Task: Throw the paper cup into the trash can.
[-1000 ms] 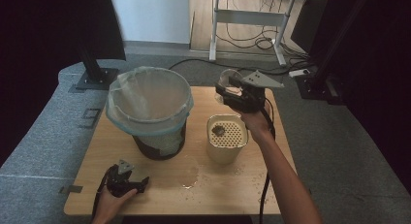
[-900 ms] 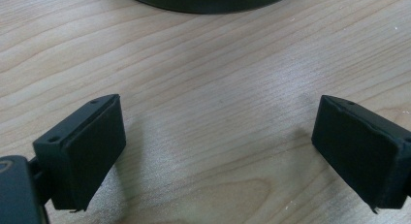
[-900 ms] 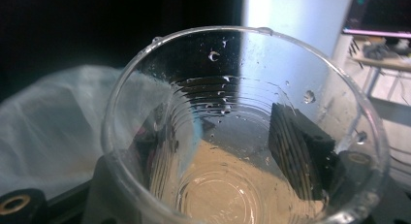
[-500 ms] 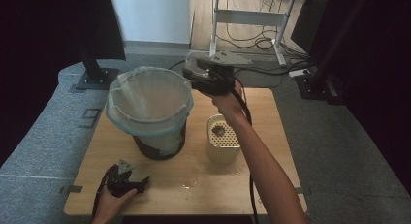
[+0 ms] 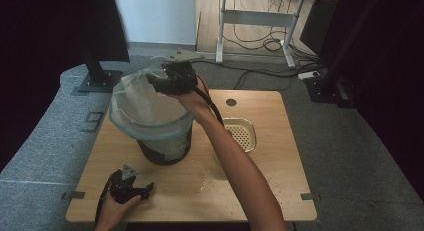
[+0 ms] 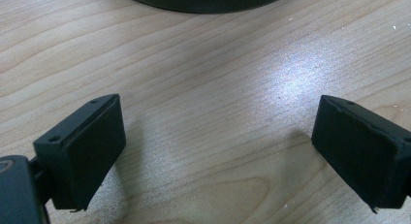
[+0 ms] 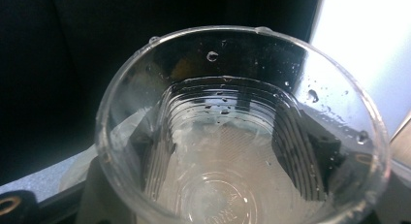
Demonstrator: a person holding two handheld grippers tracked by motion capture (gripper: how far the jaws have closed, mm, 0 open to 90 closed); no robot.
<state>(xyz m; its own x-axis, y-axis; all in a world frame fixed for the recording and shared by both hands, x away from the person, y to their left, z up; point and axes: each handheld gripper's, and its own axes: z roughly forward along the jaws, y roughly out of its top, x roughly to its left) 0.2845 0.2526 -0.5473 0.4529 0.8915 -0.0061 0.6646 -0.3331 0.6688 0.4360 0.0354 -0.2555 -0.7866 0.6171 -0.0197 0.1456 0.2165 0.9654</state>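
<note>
My right gripper (image 5: 167,82) hangs over the far rim of a black bin lined with a translucent bag (image 5: 150,113). A clear plastic cup (image 7: 232,185), wet with droplets, sits between its jaws. In the right gripper view the dark pads (image 7: 145,136) show through the cup's walls on both sides. The jaws have just been opening a little, with the cup still between them and touching both pads. My left gripper (image 5: 135,185) rests on the wooden table (image 5: 270,191) near the front left, held in a hand and open. Bare wood lies between its pads (image 6: 85,151).
A perforated metal strainer (image 5: 241,134) lies on the table to the right of the bin, partly behind the right forearm. Small specks and a wet patch (image 5: 206,180) mark the wood in front of the bin. A desk frame and cables (image 5: 260,41) stand on the floor behind.
The right gripper has travelled left with the cup, from above the strainer to over the bin's far rim. The left gripper has stayed put.
</note>
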